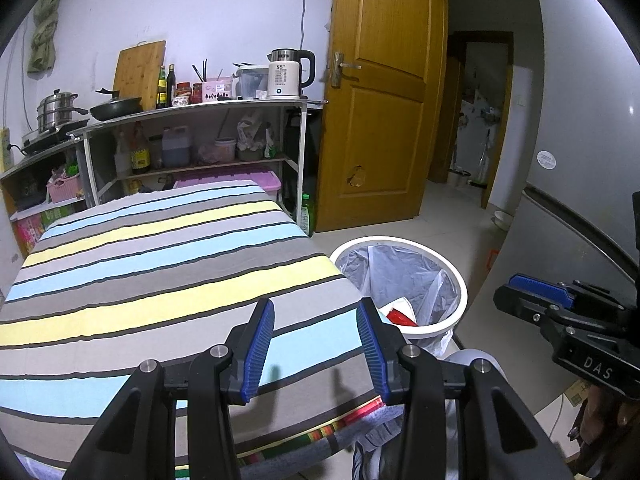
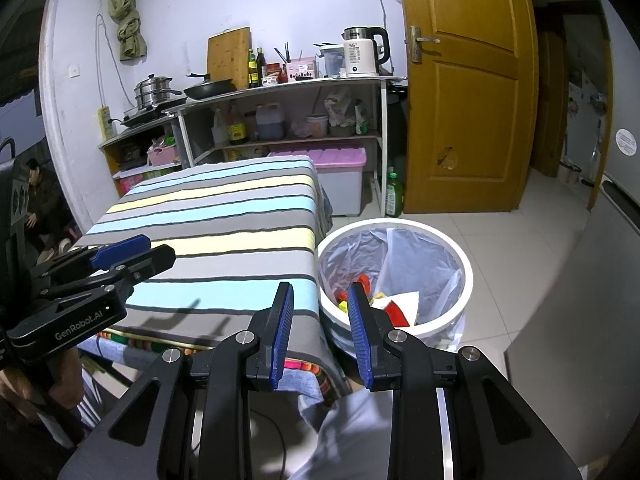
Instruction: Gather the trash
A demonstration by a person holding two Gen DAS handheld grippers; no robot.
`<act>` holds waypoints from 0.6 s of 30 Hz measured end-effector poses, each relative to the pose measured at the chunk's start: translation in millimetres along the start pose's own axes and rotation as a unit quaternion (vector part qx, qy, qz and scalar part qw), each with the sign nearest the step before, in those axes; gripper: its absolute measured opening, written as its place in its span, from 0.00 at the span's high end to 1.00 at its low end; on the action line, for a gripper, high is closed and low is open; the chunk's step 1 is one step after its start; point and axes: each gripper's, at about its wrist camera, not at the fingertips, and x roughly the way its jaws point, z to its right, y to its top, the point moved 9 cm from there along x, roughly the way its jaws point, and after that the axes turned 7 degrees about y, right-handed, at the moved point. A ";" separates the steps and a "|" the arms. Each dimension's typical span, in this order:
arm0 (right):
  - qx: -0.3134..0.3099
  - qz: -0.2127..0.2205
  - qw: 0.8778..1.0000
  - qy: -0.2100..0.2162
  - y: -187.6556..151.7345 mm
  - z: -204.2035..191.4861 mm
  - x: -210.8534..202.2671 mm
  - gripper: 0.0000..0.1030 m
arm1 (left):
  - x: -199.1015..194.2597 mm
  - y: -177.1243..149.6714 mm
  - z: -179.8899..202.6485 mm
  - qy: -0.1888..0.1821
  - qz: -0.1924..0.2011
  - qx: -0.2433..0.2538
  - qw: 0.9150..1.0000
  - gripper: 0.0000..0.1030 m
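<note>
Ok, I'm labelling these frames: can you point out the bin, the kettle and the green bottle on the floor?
bin (image 2: 466,280): right wrist view, on its white rim at the right.
kettle (image 2: 360,58): right wrist view, on its white body.
green bottle (image 2: 393,196): right wrist view, on its label.

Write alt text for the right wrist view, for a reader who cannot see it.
The right gripper hangs open and empty above the corner of a table under a striped cloth, next to a white trash bin lined with a clear bag and holding red and yellow wrappers. The left gripper shows at the left edge; kitchen shelves and a wooden door stand behind.
</note>
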 end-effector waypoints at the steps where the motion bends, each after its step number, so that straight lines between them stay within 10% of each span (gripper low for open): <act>1: 0.000 0.000 1.000 0.000 -0.3 0.0 -0.1 0.72 | 0.1 0.2 -0.5 0.001 0.000 0.001 1.000 0.59; 18: -0.001 0.000 1.000 0.000 0.0 -0.9 -0.3 0.72 | 3.1 -3.5 3.1 -0.002 -0.007 0.010 1.000 0.59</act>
